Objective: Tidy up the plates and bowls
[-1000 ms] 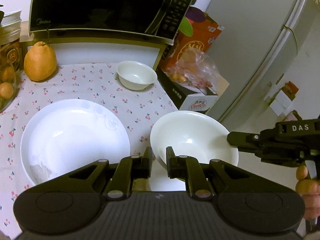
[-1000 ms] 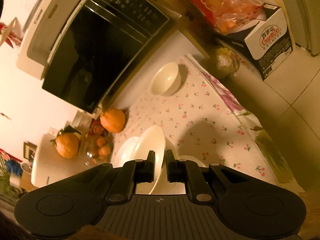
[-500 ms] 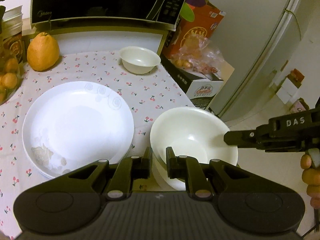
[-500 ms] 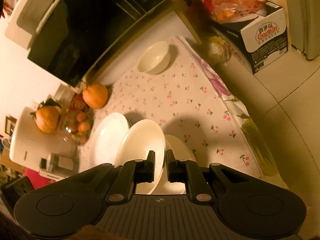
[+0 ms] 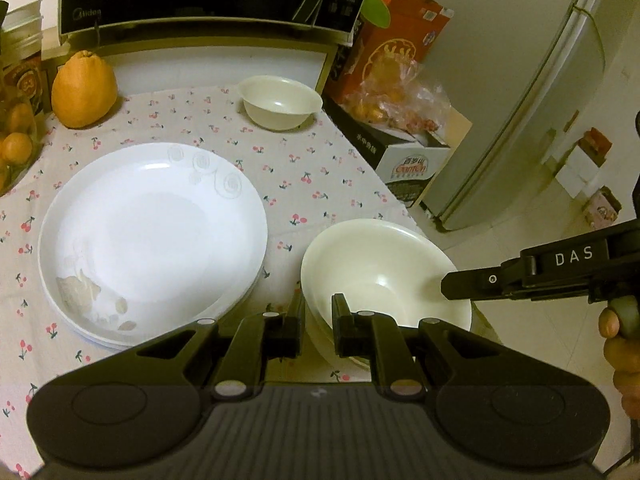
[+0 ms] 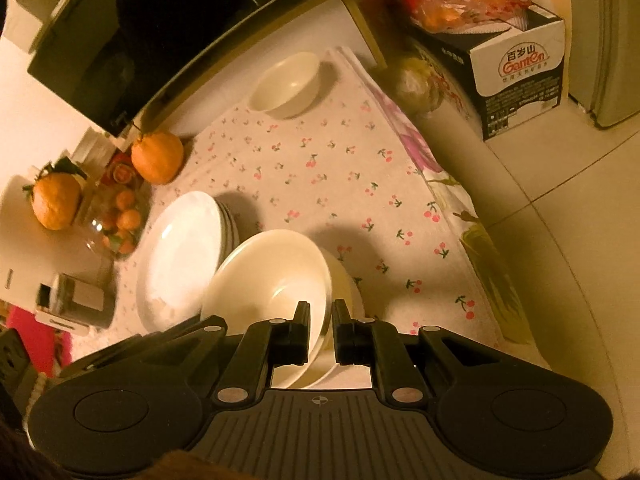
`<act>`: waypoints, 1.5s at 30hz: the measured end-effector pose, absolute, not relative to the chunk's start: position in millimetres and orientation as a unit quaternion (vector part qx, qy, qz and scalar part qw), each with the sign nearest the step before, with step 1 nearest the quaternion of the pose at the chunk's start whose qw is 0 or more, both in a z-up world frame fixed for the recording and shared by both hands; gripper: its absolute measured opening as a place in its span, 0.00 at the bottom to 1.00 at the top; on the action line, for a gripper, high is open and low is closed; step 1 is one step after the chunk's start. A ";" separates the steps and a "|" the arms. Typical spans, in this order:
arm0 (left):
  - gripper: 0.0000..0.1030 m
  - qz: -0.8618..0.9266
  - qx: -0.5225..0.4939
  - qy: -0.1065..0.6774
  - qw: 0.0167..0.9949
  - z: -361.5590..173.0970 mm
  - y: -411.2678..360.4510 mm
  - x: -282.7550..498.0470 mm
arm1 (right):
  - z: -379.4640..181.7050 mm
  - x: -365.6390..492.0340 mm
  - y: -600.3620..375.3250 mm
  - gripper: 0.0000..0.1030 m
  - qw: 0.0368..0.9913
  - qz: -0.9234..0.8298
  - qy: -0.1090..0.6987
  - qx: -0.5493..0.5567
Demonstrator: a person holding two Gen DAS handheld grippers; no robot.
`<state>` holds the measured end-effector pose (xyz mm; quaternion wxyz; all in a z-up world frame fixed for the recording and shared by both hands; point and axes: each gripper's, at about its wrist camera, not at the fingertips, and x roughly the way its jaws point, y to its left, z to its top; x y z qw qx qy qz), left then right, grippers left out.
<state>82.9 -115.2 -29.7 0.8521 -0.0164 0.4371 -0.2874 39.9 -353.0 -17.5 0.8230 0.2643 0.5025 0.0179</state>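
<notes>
Left gripper pinching near rim of large bowl; I'm seeing right gripper clamping opposite rim. Bowl sitting in second bowl at cloth edge. I'm counting three bowls including small bowl, one plate stack. Left view alone showing fridge; right view alone showing glass jar.

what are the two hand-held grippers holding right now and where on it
Both grip the same large cream bowl by its rim: the left hand-held gripper on the near edge, the right hand-held gripper on the opposite edge. It sits above another bowl.
</notes>
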 end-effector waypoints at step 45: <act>0.56 -0.288 -0.005 0.446 0.847 -16.5 -116.1 90.5 | -12.6 56.4 -364.4 0.57 0.816 0.004 0.497 0.297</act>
